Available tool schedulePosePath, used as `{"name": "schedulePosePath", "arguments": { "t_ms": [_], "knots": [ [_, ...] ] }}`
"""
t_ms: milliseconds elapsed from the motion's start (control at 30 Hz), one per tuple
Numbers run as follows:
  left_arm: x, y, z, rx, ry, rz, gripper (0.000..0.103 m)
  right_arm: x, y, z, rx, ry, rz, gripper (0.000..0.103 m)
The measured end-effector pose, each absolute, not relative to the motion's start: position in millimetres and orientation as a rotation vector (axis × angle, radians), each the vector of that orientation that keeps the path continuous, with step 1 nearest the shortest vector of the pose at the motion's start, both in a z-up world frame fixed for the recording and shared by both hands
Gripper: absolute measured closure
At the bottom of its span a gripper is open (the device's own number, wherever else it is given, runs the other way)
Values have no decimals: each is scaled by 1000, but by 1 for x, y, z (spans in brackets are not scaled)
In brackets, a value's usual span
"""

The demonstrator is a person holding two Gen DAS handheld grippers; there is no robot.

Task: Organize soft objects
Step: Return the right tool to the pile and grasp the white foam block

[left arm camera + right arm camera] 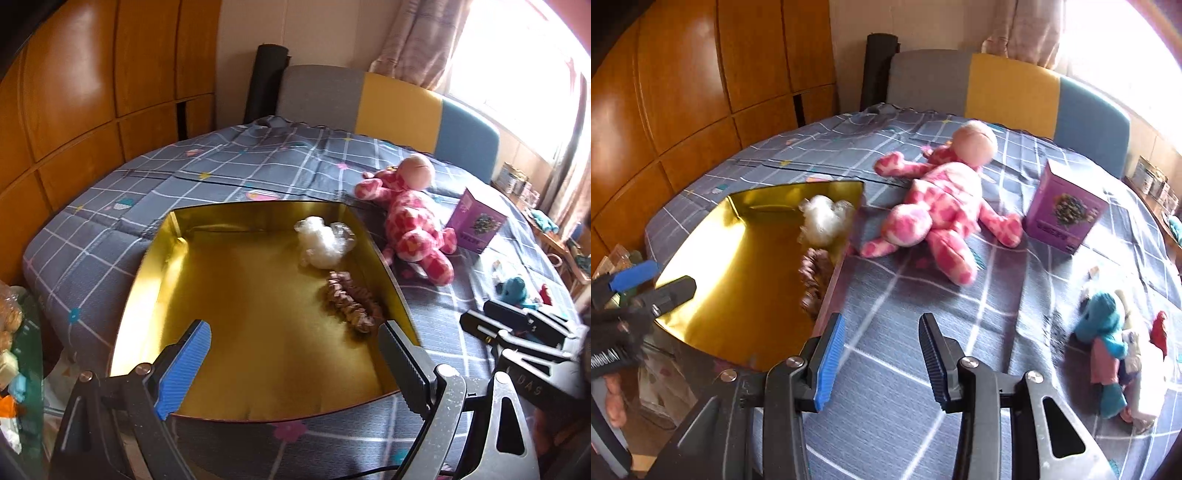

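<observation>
A gold tray (159, 266) lies on the bed and holds a white fluffy tuft (319, 243) and a brown scrunchie (351, 306) along its right wall. My left gripper (293, 332) hovers open over the tray's near half with nothing between its fingers. A pink plush doll (942, 206) lies on the quilt to the right of the tray (738, 240). My right gripper (882, 325) stands open and empty above bare quilt, nearer than the doll. A pile of small soft toys, one of them blue (1104, 321), sits at the right.
A purple carton (1063, 210) stands upright to the right of the doll. The grey checked quilt (886, 406) covers the bed, with a grey, yellow and blue headboard (1008, 88) behind. Wooden cabinets line the left. Clutter sits off the bed's left edge (11, 332).
</observation>
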State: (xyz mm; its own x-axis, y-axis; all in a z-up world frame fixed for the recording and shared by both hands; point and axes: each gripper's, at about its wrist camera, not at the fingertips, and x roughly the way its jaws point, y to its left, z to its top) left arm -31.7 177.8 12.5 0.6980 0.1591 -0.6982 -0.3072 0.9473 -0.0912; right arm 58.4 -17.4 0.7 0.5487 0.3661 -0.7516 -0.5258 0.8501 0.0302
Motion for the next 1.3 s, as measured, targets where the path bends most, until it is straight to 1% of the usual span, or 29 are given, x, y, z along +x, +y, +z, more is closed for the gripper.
{"name": "schedulePosePath", "arguments": {
  "t_ms": [267, 600, 733, 833, 933, 1000, 1100, 1167, 1200, 1267, 1300],
  "knots": [
    [-17, 154, 22, -169, 751, 185, 11, 76, -82, -12, -174, 889, 400, 61],
    [9, 103, 37, -79, 757, 38, 11, 113, -202, 4, -74, 859, 126, 61],
    [22, 78, 38, -55, 782, -39, 11, 131, -267, 7, 51, 843, -45, 61],
    [35, 58, 34, -38, 812, -88, 11, 139, -311, -3, 136, 849, -159, 61],
    [47, 41, 29, -39, 833, -130, 12, 141, -346, -19, 335, 904, -180, 61],
    [54, 30, 27, -36, 844, -146, 12, 142, -357, -24, 432, 916, -153, 61],
    [61, 16, 23, -31, 856, -167, 12, 145, -356, -30, 467, 951, -120, 61],
    [65, 9, 20, -24, 863, -176, 12, 147, -352, -34, 470, 973, -120, 56],
    [68, 5, 19, -22, 868, -181, 12, 147, -350, -34, 464, 979, -120, 49],
    [71, -2, 19, -21, 875, -201, 12, 147, -345, -34, 448, 982, -97, 42],
    [72, -6, 19, -12, 875, -213, 12, 147, -342, -34, 429, 989, -89, 40]
  ]
}}
